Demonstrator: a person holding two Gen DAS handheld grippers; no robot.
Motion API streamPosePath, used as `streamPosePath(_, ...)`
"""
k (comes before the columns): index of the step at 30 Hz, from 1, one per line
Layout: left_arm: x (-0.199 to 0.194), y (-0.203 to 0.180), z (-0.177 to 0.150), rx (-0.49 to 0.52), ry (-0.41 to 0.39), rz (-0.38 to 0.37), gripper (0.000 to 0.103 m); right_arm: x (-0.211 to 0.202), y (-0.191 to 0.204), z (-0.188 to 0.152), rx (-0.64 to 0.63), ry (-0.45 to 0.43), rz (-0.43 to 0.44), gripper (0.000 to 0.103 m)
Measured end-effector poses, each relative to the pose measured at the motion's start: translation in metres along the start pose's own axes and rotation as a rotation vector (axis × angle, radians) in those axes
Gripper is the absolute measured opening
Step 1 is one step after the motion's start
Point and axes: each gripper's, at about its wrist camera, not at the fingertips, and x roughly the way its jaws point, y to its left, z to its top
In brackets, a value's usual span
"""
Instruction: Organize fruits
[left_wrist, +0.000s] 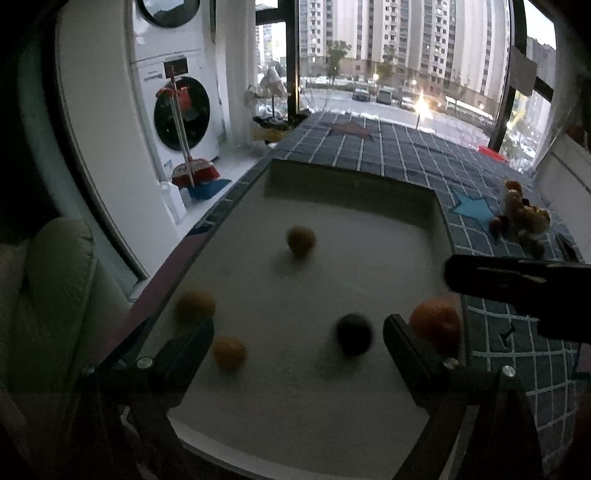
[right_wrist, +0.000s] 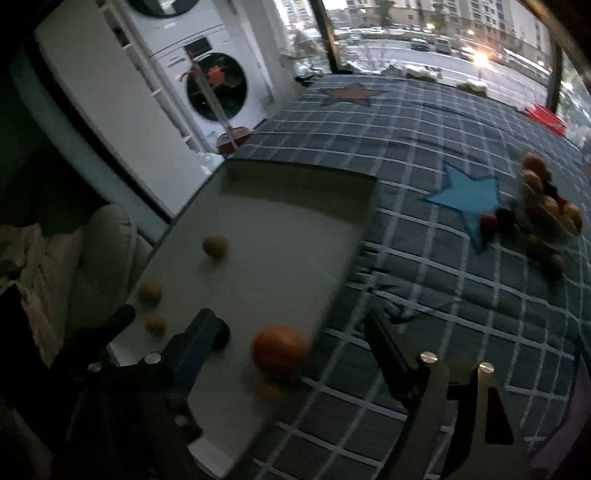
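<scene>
A white tray (left_wrist: 369, 258) lies on a blue checked cloth. In it are three yellowish fruits (left_wrist: 301, 240) (left_wrist: 196, 305) (left_wrist: 229, 352), a dark round fruit (left_wrist: 354, 334) and an orange (left_wrist: 436, 323) at the right edge. My left gripper (left_wrist: 299, 332) is open above the tray, the dark fruit between its fingers. My right gripper (right_wrist: 291, 332) is open, and the orange (right_wrist: 279, 351) lies between its fingers at the tray's (right_wrist: 258, 240) right edge. A pile of fruits (right_wrist: 546, 218) sits on the cloth at the right.
The checked cloth (right_wrist: 443, 295) with a blue star (right_wrist: 465, 199) covers the table. A stacked washer and dryer (left_wrist: 177, 103) and a broom (left_wrist: 192, 170) stand at the left. A pale cushioned chair (left_wrist: 48, 295) is near the left.
</scene>
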Motion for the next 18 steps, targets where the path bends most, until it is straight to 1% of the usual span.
streamPosePath(1,0.000,-0.001,0.000,0.003,0.002,0.002,0.094,-0.002,-0.007,-0.002,0.018,0.000,-0.014,0.091)
streamPosePath(2,-0.001,-0.003,0.001,0.005,0.001,0.003,0.094,-0.003,-0.013,-0.003,0.032,-0.001,-0.027,0.098)
streamPosePath(3,-0.002,-0.005,0.001,0.006,0.001,0.002,0.094,-0.004,-0.019,-0.004,0.044,-0.003,-0.040,0.103)
streamPosePath(7,-0.010,-0.019,0.005,0.023,-0.003,-0.020,0.094,-0.011,-0.040,-0.008,0.077,-0.010,-0.084,0.103)
streamPosePath(13,-0.023,-0.044,0.012,0.073,-0.020,-0.044,0.094,-0.018,-0.073,-0.019,0.136,-0.002,-0.100,0.103)
streamPosePath(18,-0.030,-0.070,0.015,0.126,-0.026,-0.057,0.094,-0.024,-0.106,-0.031,0.209,0.005,-0.124,0.103)
